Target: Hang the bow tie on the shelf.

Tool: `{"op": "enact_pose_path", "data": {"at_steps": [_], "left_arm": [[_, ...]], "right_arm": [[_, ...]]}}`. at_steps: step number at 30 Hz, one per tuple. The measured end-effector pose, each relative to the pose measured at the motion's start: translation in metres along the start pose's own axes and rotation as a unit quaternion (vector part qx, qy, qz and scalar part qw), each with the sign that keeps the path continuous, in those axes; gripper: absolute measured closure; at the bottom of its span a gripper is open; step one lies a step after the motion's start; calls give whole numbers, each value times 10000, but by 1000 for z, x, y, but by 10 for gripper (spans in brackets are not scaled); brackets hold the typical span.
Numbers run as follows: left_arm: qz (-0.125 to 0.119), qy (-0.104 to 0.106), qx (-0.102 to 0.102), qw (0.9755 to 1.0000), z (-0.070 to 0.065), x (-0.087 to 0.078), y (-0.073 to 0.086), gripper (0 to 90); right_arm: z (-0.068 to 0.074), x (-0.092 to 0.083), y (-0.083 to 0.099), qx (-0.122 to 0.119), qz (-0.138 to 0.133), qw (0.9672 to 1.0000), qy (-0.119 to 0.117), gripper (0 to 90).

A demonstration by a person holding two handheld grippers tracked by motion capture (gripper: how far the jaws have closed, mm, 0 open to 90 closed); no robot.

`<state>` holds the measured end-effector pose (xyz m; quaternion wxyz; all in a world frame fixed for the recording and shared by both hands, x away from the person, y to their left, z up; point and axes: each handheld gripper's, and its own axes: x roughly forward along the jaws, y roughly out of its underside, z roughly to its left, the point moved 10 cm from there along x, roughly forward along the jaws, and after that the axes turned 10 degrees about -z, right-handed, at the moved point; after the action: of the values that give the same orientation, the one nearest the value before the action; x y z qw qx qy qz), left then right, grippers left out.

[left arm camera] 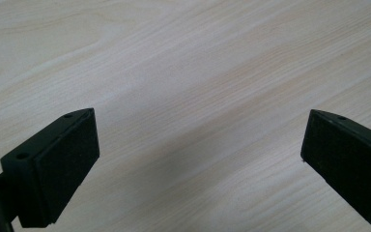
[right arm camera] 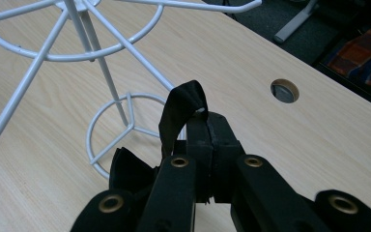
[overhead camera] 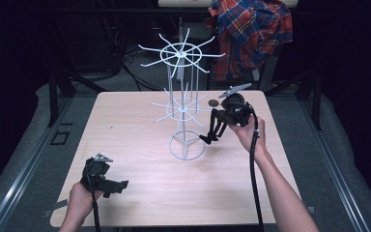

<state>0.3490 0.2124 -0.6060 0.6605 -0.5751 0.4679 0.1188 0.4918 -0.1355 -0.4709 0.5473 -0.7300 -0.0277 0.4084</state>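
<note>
Closest to the lens in your right gripper view are your own black jaws, pressed together on a black strap (right arm camera: 181, 113) that loops up out of the tips. More of that dark cloth bunches at the lower left behind the linkage, and you can't really tell what the item is or how long it runs. In the high view your right gripper (overhead camera: 206, 138) hangs tilted down just beside the base ring of the white wire rack (overhead camera: 183, 104), with the strap reading as a dark blob at the tips.

Your left gripper (overhead camera: 118, 186) sits low near the front-left of the table (overhead camera: 125, 140), jaws spread wide with nothing between them but bare wood grain.

Room-wise: the rack's arms fan out over the middle of the table. There's a round cable hole (right arm camera: 284, 90) near the far edge. A plaid shirt (overhead camera: 251, 29) hangs beyond the table, partly cut off.
</note>
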Motion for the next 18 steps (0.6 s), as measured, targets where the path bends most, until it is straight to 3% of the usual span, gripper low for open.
{"op": "enact_pose_path", "data": {"at_steps": [18], "left_arm": [[3, 7, -7, 10000, 0, 1, 0, 0]], "right_arm": [[5, 5, 7, -14, 90, 9999, -74, 890]]}}
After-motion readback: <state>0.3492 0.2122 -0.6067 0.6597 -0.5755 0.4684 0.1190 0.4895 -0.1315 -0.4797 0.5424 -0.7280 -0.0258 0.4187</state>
